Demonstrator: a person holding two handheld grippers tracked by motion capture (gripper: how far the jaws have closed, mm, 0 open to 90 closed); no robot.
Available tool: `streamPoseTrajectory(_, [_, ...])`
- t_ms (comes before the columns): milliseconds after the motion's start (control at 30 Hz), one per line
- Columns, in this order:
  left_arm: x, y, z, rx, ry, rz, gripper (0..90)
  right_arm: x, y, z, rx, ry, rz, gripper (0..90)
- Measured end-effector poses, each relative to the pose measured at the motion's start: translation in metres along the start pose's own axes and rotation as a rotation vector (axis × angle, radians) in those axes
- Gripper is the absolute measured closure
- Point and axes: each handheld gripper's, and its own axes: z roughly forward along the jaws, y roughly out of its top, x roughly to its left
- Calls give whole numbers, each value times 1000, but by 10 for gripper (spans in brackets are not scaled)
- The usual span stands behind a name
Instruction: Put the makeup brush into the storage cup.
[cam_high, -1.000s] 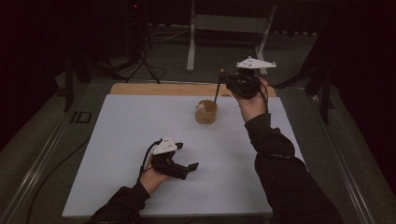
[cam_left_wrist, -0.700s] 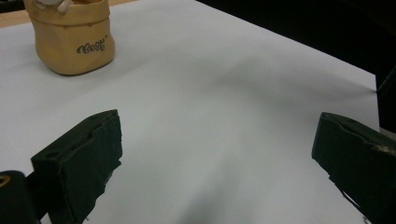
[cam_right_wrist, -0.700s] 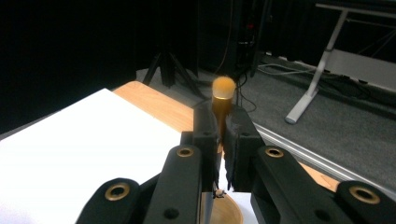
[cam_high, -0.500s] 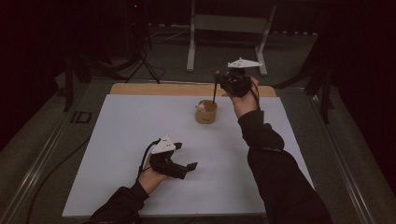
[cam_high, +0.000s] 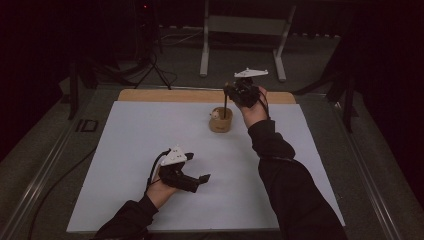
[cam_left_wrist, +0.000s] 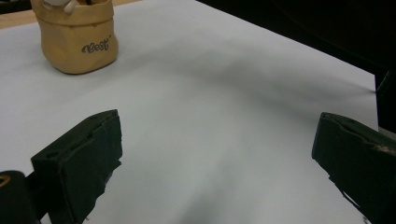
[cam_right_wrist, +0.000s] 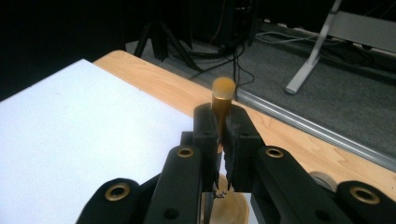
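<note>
One pencil-like stick (cam_right_wrist: 222, 100), dark-shafted with a golden end cap, is clamped upright between the jaws of the right gripper (cam_high: 231, 91), at about one o'clock on the white sheet (cam_high: 150, 135). Its lower end is seen directly above one tan pouch (cam_high: 221, 121). Inside the pouch, a few pale items (cam_left_wrist: 60, 3) are glimpsed at the rim; their number cannot be told, possibly two. The left gripper (cam_high: 200, 181) is held at seven o'clock, jaws wide apart with nothing between them. Two grippers are counted in all.
</note>
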Motion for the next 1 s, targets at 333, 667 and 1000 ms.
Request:
streamPoseTrajectory(333, [-1,0,0,7,-4,6,28,-2,-15,17,68,-3,35,843])
streamPoseTrajectory(667, [-1,-1,0,9,-8,5,28,-3,-30,31,138,-2,63,843])
streamPoseTrajectory(1000, [-1,-1,0,8,-9,3,26,-9,-26,29,152,53,127,405])
